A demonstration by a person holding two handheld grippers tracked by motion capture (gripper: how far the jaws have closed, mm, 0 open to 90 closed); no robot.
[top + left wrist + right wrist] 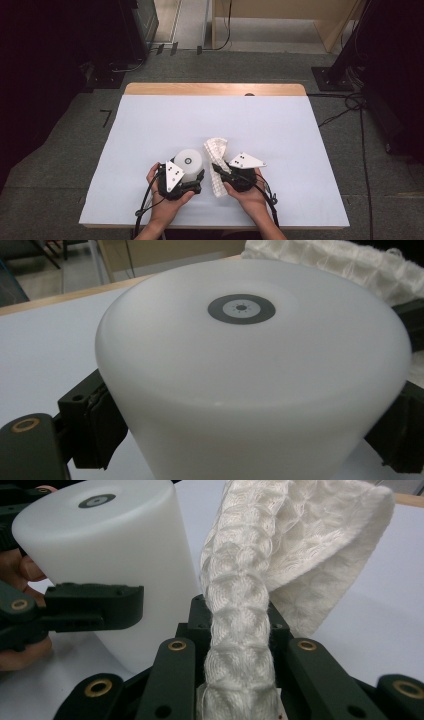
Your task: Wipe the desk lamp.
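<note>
Cloth [216,150]: we clamp it in the right gripper [235,680], long axis running away from the jaws.
Lamp [189,163]: just left of the cloth, bracketed loosely by the left gripper [192,176], jaws part-open.

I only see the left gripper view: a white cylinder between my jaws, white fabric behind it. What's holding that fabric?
Observer: The right gripper is shut on the white cloth, a folded strip rising between its jaws.
Operator: Where's that relative to my cylinder?
Observer: From above, the cloth is just right of the white cylinder; I can't tell if they touch.
Operator: And where on the table?
Observer: Both are near the person's edge of the white table.
</note>
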